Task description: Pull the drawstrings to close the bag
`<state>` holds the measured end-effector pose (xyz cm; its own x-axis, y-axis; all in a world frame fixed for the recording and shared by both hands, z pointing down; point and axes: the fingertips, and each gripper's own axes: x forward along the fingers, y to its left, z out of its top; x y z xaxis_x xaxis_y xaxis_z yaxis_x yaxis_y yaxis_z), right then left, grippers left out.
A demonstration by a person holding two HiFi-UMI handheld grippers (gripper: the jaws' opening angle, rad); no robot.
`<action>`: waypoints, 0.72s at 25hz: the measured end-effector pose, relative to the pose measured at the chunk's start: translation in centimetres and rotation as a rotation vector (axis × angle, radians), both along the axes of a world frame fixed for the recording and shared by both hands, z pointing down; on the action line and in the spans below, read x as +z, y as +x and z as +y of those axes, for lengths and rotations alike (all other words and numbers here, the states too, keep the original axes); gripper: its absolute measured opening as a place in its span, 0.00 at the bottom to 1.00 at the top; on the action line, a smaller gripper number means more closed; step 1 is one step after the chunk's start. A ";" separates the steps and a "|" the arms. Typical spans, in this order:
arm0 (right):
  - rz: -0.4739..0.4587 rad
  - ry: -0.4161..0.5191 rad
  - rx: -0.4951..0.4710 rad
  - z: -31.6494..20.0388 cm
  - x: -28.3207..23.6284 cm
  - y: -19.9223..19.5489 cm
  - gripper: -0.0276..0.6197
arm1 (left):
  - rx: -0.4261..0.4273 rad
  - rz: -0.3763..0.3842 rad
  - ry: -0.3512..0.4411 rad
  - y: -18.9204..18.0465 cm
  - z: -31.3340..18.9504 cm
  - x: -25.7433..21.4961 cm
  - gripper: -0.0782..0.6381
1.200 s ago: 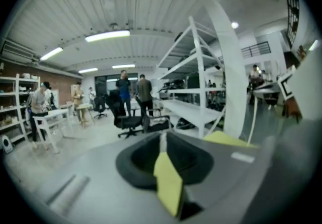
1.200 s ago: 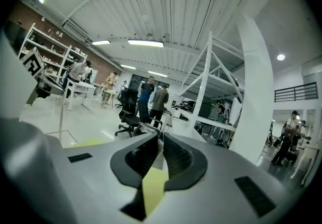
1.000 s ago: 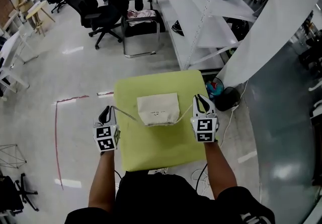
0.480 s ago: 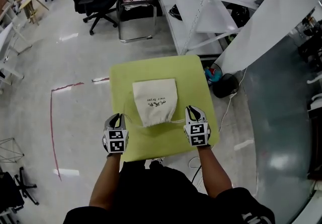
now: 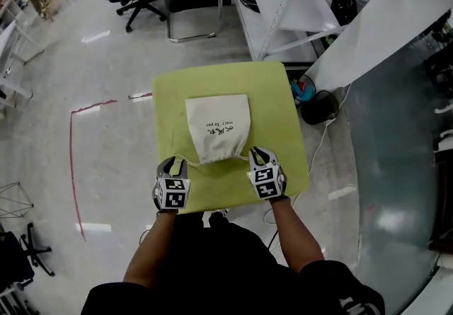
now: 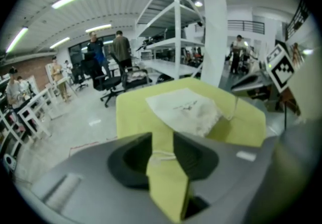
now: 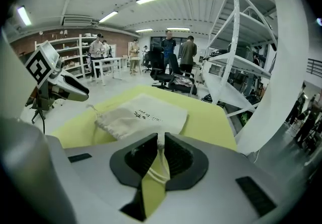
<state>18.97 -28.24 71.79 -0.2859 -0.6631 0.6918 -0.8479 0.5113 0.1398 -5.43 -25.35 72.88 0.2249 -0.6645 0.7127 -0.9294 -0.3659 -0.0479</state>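
Bag (image 5: 217, 126) lies mid-table (image 5: 277, 94), long axis running away from the person, with its cinched mouth at the near end between both grippers. Left gripper (image 5: 172, 163) sits just left of the mouth, jaws opening, left drawstring (image 6: 161, 156) lying loose between them. Right gripper (image 5: 259, 156), just right of the mouth and about equally near, pinches the right drawstring (image 7: 159, 165).

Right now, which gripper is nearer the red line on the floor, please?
Left. The left gripper, jaws opening around a drawstring, is at the table's edge toward the red line; the right gripper is beyond the bag.
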 end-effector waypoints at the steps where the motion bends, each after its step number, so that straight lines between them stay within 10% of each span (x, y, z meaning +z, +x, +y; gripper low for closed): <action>1: 0.004 -0.005 -0.005 0.2 0.4 0.0 0.09 | 0.001 0.004 -0.009 0.1 0.2 0.3 0.32; 4: 0.005 -0.024 -0.028 0.6 0.9 -0.1 0.29 | -0.001 0.026 -0.043 0.2 0.9 0.7 0.48; 18: -0.025 0.130 -0.054 -0.2 -4.9 -1.9 0.29 | -0.032 0.085 0.069 -0.9 -0.4 -4.6 0.50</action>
